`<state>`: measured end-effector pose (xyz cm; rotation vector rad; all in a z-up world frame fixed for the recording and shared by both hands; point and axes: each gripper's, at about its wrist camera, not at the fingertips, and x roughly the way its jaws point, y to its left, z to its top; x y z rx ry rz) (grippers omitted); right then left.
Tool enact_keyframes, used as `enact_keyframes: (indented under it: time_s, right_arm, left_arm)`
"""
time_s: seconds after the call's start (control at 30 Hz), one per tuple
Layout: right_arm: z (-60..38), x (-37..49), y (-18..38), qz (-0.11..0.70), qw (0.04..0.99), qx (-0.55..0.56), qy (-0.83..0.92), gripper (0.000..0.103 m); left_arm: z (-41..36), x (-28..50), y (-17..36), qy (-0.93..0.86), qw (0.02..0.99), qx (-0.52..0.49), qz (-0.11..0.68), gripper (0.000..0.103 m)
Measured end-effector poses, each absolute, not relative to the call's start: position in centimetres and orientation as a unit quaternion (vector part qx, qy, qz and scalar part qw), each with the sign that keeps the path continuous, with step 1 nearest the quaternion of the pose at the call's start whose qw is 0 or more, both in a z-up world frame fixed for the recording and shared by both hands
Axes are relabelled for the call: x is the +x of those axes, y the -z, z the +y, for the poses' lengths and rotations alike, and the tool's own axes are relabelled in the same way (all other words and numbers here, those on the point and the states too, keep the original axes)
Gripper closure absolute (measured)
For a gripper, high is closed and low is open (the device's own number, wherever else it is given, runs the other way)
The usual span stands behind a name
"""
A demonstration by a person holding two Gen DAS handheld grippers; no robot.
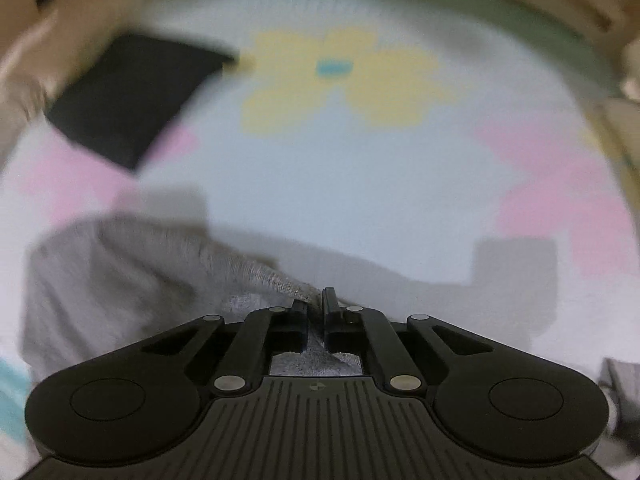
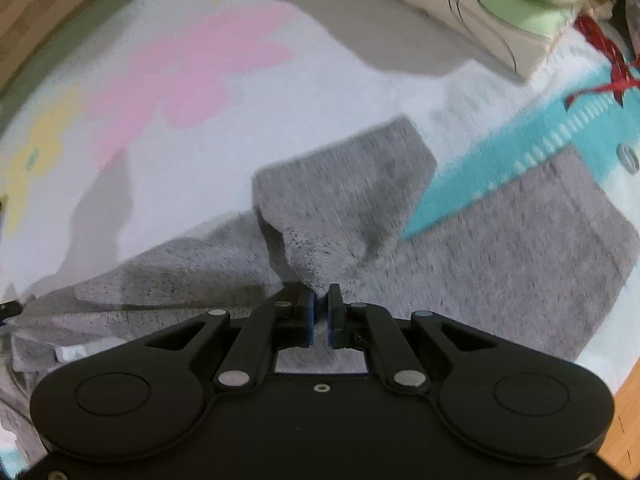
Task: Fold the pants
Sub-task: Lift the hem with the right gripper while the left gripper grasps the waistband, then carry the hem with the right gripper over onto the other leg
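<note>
The grey knit pants (image 2: 500,248) lie on a white flowered blanket (image 2: 208,152). In the right wrist view my right gripper (image 2: 321,300) is shut on a raised fold of the grey fabric, and a cuffed end (image 2: 344,184) lifts ahead of it. In the left wrist view my left gripper (image 1: 316,300) is shut on a ribbed edge of the pants (image 1: 120,280), which bunch to its left. The view is blurred by motion.
A black flat object (image 1: 128,96) lies on the blanket (image 1: 360,184) at far left. Pillows or folded bedding (image 2: 500,12) sit at the far right, with a red ribbon (image 2: 612,76) beside. Wooden floor (image 2: 628,420) shows past the blanket's edge.
</note>
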<state>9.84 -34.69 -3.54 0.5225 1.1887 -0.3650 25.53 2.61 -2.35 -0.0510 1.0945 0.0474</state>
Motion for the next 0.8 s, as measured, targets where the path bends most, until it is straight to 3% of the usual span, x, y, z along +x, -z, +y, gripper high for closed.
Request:
enact_keyframes:
  time_s: [0.17,0.27,0.43,0.67,0.73,0.77,0.8]
  right_arm:
    - [-35.2,8.5,-1.4,0.455,0.844,0.236,0.160,0.094]
    - [-36.5,6.4,-3.9,0.409,0.859,0.275,0.141,0.094]
    - [-38.6,2.4,-3.0,0.429,0.838,0.309,0.138,0.094]
    - [-38.2,-1.3,6.2,0.591,0.751,0.249,0.157,0.094]
    - [-38.7,-1.9,7.2,0.597,0.744,0.260,0.154,0.093]
    - [-39.1,-2.1,6.9,0.591,0.746,0.268,0.151,0.086]
    - [-39.4,-2.3,6.4,0.587,0.748,0.271,0.149,0.065]
  left_arm:
    - [3.1,17.7,-5.1,0.005,0.909,-0.020,0.416,0.097]
    - [4.3,11.7,-6.5,0.016,0.920,-0.047,0.390,0.096]
    - [5.0,4.2,-1.1,0.037,0.892,-0.065,0.446,0.096]
    - [5.7,0.9,9.1,0.024,0.829,-0.049,0.557,0.096]
    - [5.8,0.8,10.5,0.025,0.821,-0.046,0.569,0.096]
    - [5.8,0.8,10.5,0.025,0.824,-0.045,0.565,0.096]
    - [5.8,0.8,10.4,0.025,0.824,-0.043,0.564,0.096]
